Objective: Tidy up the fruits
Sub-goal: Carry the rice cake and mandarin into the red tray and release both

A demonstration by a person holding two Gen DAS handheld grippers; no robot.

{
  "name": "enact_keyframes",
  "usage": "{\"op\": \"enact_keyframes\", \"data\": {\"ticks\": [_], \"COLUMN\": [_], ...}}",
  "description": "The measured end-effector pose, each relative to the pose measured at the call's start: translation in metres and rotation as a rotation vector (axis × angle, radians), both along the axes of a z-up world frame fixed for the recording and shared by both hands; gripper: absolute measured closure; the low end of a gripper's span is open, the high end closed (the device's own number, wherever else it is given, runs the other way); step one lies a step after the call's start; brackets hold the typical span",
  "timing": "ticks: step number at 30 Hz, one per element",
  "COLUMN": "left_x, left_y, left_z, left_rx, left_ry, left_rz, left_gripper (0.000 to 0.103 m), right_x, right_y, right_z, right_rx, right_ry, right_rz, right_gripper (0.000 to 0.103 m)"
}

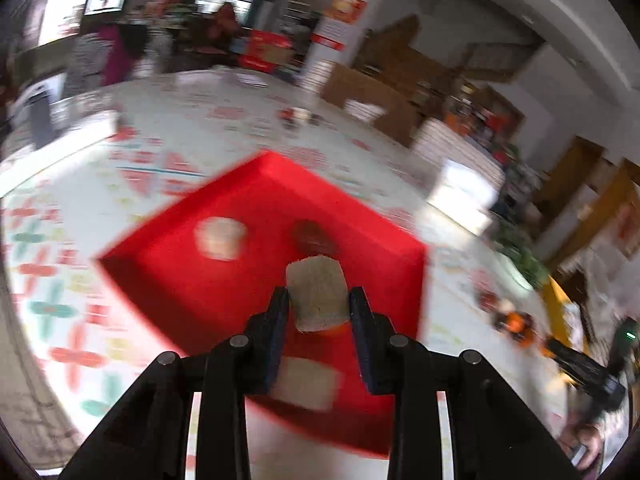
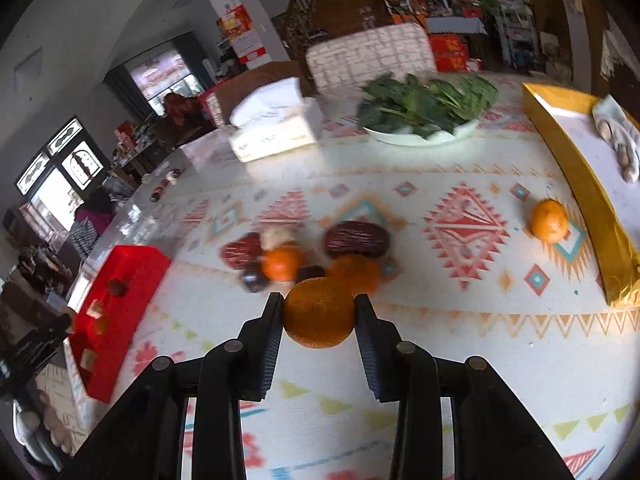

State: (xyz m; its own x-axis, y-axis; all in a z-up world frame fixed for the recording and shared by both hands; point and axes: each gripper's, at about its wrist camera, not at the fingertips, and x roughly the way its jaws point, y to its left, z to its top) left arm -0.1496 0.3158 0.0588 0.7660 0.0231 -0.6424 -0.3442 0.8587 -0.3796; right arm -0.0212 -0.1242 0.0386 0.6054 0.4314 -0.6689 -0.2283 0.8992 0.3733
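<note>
My left gripper (image 1: 319,300) is shut on a pale beige block-shaped piece (image 1: 318,296) and holds it above a red tray (image 1: 224,292). The tray holds two more pale pieces (image 1: 220,238) and a dark red fruit (image 1: 314,238). My right gripper (image 2: 319,306) is shut on an orange (image 2: 319,312) just above the table. Behind it lies a cluster with two more oranges (image 2: 282,263), dark red dates (image 2: 356,239) and small dark fruits (image 2: 254,280). A lone orange (image 2: 549,221) lies at the right. The red tray also shows at the left of the right wrist view (image 2: 132,276).
A patterned tablecloth (image 2: 460,340) covers the table. A gold box (image 2: 576,184) stands along the right edge, a white plate of leafy greens (image 2: 424,104) and a tissue box (image 2: 276,128) at the back. The other gripper shows in the left wrist view (image 1: 520,328).
</note>
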Motion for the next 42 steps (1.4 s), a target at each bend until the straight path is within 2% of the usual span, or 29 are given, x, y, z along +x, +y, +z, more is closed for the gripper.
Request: {"op": "enact_keyframes", "data": {"ticks": [4,12,15,20,23,25,27,33,35,38,42], "left_x": [-0.004,0.003,0.006,0.012,0.011,0.008,0.003,-0.005,-0.007,-0.009,-0.01], "left_y": [0.022,0.036,0.038,0.036,0.037,0.039,0.041,0.048,0.047,0.043,0.036], "left_z": [-0.011,-0.033,-0.033,-0.035,-0.035,-0.034,-0.031,-0.023,-0.019,-0.016,-0.011], "left_rx": [-0.022,-0.05,-0.032,0.022,0.016,0.002,-0.005,-0.024,-0.021,-0.02,-0.012], "left_ry": [0.013,0.039,0.035,0.045,0.034,0.017,0.004,-0.02,-0.03,-0.035,-0.036], "left_rz": [0.051,0.046,0.042,0.045,0.044,0.042,0.047,0.057,0.059,0.056,0.043], "left_gripper": [0.073,0.073,0.073,0.073,0.068,0.055,0.049,0.046,0.042,0.041,0.041], "right_x": [-0.01,-0.035,-0.045,-0.048,-0.043,-0.042,-0.04,-0.039,-0.039,-0.04,-0.044], "right_y": [0.041,0.181,0.227,0.279,0.3,0.308,0.316,0.323,0.322,0.316,0.297], "right_z": [0.017,0.02,0.016,0.011,0.006,0.002,-0.005,-0.014,-0.015,-0.011,0.001], "right_rx": [0.011,-0.051,-0.082,-0.153,-0.194,-0.223,-0.254,-0.273,-0.272,-0.258,-0.243], "right_ry": [-0.022,-0.011,-0.011,-0.035,-0.043,-0.048,-0.054,-0.053,-0.052,-0.063,-0.09], "right_rz": [0.076,0.363,0.446,0.515,0.528,0.528,0.524,0.517,0.512,0.503,0.479], "right_gripper": [0.064,0.064,0.064,0.064,0.064,0.064,0.064,0.063,0.059,0.05,0.048]}}
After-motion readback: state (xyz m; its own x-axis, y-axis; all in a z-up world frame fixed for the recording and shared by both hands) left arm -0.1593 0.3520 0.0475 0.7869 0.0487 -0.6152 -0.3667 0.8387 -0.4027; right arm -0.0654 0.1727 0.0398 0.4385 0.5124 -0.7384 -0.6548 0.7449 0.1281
